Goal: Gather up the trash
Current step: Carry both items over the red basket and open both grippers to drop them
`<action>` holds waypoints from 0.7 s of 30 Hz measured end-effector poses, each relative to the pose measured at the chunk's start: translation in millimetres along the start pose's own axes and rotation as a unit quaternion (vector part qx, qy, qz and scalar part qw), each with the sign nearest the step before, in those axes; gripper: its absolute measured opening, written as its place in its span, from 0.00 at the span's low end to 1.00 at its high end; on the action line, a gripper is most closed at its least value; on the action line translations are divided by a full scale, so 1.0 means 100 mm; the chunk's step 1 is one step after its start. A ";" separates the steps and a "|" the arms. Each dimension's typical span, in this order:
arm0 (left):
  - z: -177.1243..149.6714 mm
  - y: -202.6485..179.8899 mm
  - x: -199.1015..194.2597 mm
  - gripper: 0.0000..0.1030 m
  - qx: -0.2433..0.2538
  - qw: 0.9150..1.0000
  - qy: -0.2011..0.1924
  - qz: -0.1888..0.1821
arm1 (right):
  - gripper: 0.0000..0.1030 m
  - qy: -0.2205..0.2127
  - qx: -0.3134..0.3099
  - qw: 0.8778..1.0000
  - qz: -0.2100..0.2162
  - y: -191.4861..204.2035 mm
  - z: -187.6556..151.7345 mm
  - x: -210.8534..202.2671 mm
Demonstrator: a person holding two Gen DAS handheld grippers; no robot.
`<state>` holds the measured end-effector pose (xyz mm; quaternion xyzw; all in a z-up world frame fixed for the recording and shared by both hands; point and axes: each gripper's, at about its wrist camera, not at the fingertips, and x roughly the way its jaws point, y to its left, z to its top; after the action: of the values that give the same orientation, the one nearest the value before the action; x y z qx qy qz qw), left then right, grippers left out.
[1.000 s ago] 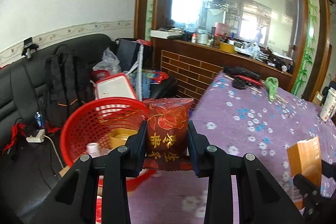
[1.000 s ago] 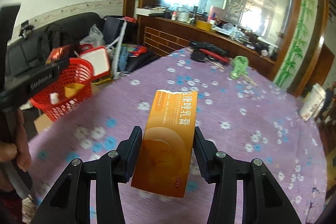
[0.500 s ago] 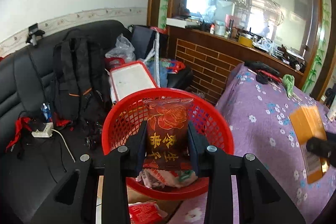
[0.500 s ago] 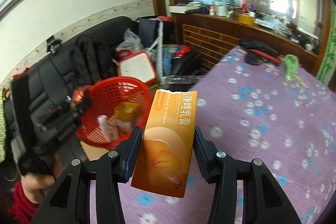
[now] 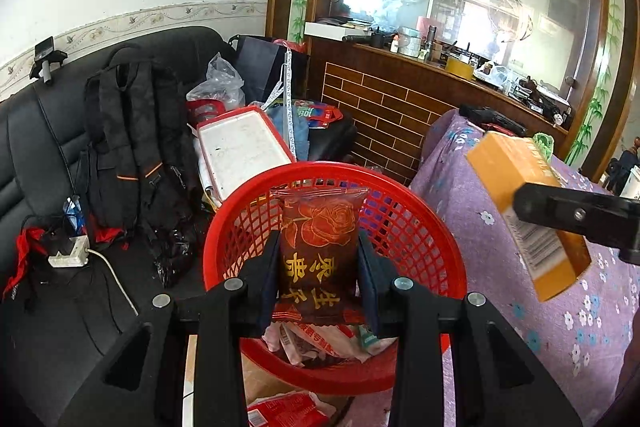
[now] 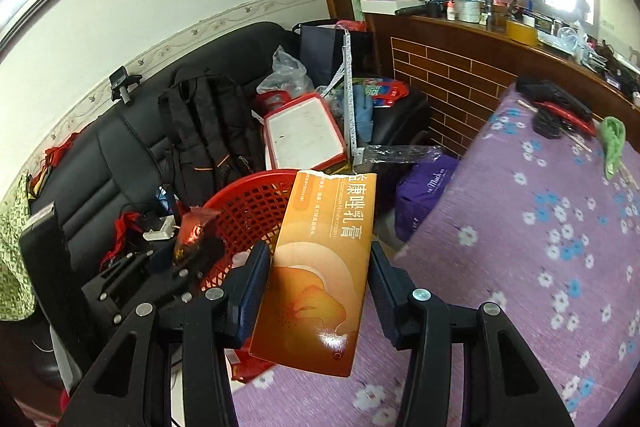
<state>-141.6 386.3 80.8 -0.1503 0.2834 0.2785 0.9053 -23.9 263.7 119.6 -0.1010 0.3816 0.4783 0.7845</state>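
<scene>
My left gripper (image 5: 318, 259) is shut on a dark red snack packet (image 5: 318, 247) printed with a rose, held over the red mesh basket (image 5: 416, 231). Wrappers lie in the basket's bottom. In the right wrist view the same packet (image 6: 194, 231) and left gripper (image 6: 188, 255) show at the basket's (image 6: 252, 203) left rim. My right gripper (image 6: 316, 279) is shut on an orange carton (image 6: 324, 267), above the table edge just right of the basket. That carton (image 5: 520, 203) also juts in from the right of the left wrist view.
A purple flowered tablecloth (image 6: 540, 247) covers the table on the right. A black sofa (image 5: 40, 147) behind the basket carries a backpack (image 5: 136, 155), a white red-rimmed tray (image 5: 240, 151) and bags. A power strip (image 5: 68, 255) lies on the seat. A brick-faced counter (image 5: 384, 107) stands behind.
Both grippers swung left from the table toward the basket. The snack packet went from the basket's right rim to over its middle. The carton went from over the tablecloth to the table edge beside the basket.
</scene>
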 end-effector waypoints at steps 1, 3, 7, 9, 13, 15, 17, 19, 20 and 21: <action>0.00 0.01 0.01 0.33 -0.001 1.000 0.001 0.000 | 0.51 0.002 0.000 1.000 0.001 0.02 0.02 0.04; 0.00 0.01 0.04 0.33 -0.002 1.000 0.002 0.000 | 0.51 0.005 0.002 1.000 0.004 0.02 0.04 0.11; 0.00 0.02 0.08 0.33 -0.001 1.000 0.003 0.001 | 0.51 0.013 0.006 1.000 0.006 0.02 0.07 0.24; 0.00 0.01 0.11 0.33 0.001 1.000 0.002 0.003 | 0.51 0.016 0.006 1.000 0.005 0.03 0.08 0.30; -0.02 -0.03 0.16 0.33 0.006 1.000 0.002 0.005 | 0.51 0.020 0.008 1.000 0.005 0.03 0.10 0.38; -0.02 -0.03 0.17 0.33 0.008 1.000 0.001 0.008 | 0.51 0.021 0.009 1.000 0.005 0.03 0.11 0.42; -0.02 -0.03 0.18 0.33 0.010 1.000 0.001 0.009 | 0.51 0.023 0.009 1.000 0.006 0.03 0.13 0.46; -0.02 -0.04 0.20 0.33 0.012 1.000 0.001 0.010 | 0.51 0.024 0.009 1.000 0.006 0.04 0.13 0.48; -0.03 -0.04 0.21 0.33 0.013 1.000 0.001 0.011 | 0.52 0.024 0.010 1.000 0.007 0.03 0.14 0.49; -0.03 -0.05 0.22 0.33 0.014 1.000 0.001 0.013 | 0.52 0.025 0.011 1.000 0.007 0.03 0.14 0.51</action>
<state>-124.9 389.9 66.3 -0.1342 0.2899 0.2858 0.9035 -6.7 307.2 94.5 -0.1015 0.4068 0.4771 0.7724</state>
